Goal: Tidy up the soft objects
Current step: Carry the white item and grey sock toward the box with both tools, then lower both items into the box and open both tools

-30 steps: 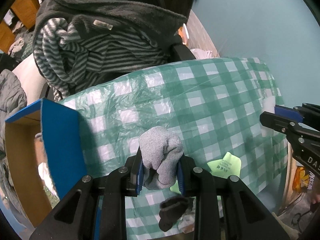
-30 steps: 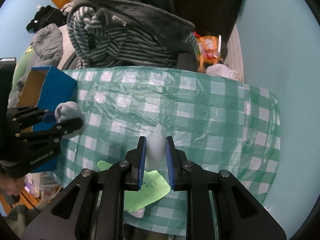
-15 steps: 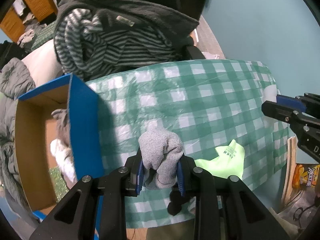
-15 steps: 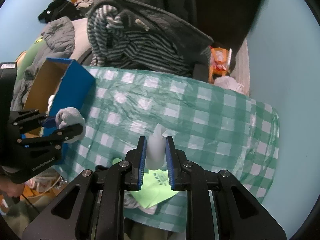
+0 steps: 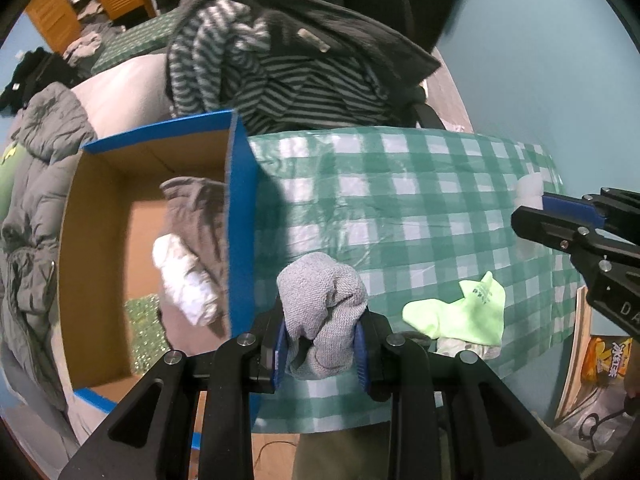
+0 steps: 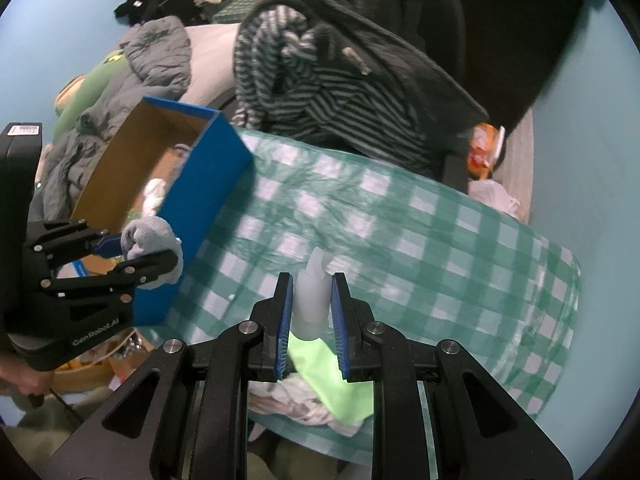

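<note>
My left gripper point(image 5: 320, 344) is shut on a rolled grey sock point(image 5: 322, 312), carried just right of the blue cardboard box's wall point(image 5: 240, 232). The box holds a grey cloth point(image 5: 196, 216) and a white cloth point(image 5: 184, 276). My right gripper point(image 6: 312, 312) is shut on a small white cloth piece point(image 6: 310, 296) above the green-checked tablecloth point(image 6: 440, 240). From the right wrist view the left gripper point(image 6: 136, 250) with its grey sock point(image 6: 154, 240) hangs beside the blue box point(image 6: 208, 184). A lime-green sock point(image 5: 460, 316) lies near the table's front edge, also showing under the right gripper point(image 6: 332, 384).
A chair heaped with a striped top point(image 5: 280, 80) and a dark fleece point(image 5: 320, 12) stands behind the table. A grey jacket point(image 5: 32, 200) lies left of the box. A white crumpled cloth point(image 6: 296, 404) sits under the lime sock. An orange snack bag point(image 5: 604, 360) lies low at right.
Both grippers have moved left and risen a little, still holding their cloths. The blue box has come further into view, its inside now showing. The lime sock lies further right in the left view.
</note>
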A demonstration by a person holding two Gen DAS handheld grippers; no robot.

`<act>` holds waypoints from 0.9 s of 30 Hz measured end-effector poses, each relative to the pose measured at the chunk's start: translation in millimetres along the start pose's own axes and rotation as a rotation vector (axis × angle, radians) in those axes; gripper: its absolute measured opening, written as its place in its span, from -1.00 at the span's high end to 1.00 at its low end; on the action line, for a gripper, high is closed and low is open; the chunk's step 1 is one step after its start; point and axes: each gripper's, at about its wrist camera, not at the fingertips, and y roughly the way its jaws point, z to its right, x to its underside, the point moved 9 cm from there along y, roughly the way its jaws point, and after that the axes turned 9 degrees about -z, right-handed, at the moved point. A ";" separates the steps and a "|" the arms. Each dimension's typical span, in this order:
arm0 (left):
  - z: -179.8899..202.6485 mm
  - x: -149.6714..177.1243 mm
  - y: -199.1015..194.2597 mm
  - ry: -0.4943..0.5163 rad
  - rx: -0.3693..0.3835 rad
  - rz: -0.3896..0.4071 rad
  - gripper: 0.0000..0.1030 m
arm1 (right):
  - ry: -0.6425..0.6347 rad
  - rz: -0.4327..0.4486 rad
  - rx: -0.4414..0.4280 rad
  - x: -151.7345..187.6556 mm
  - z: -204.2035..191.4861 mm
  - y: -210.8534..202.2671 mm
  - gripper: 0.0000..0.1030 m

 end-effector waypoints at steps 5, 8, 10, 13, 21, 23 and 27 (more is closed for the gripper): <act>-21.0 5.6 -8.3 -0.034 -0.002 0.011 0.47 | -0.049 0.003 -0.012 -12.6 -25.2 0.7 0.63; -34.2 7.2 -13.2 -0.059 -0.004 0.019 0.47 | -0.075 0.005 -0.017 -20.2 -40.2 1.4 0.63; -43.8 8.0 -16.3 -0.076 -0.005 0.023 0.47 | -0.091 0.005 -0.020 -24.4 -48.8 2.1 0.63; -58.7 9.6 -19.3 -0.106 -0.004 0.030 0.47 | -0.119 0.005 -0.025 -32.6 -64.3 3.9 0.63; -100.6 20.1 -18.2 -0.194 -0.007 0.025 0.47 | -0.188 -0.001 -0.047 -52.8 -107.2 11.9 0.63; -109.2 23.4 -18.4 -0.211 -0.007 0.025 0.47 | -0.201 -0.003 -0.056 -56.5 -117.4 14.7 0.63; -127.5 30.5 -16.1 -0.241 -0.012 0.019 0.47 | -0.228 -0.016 -0.070 -63.2 -139.7 23.5 0.63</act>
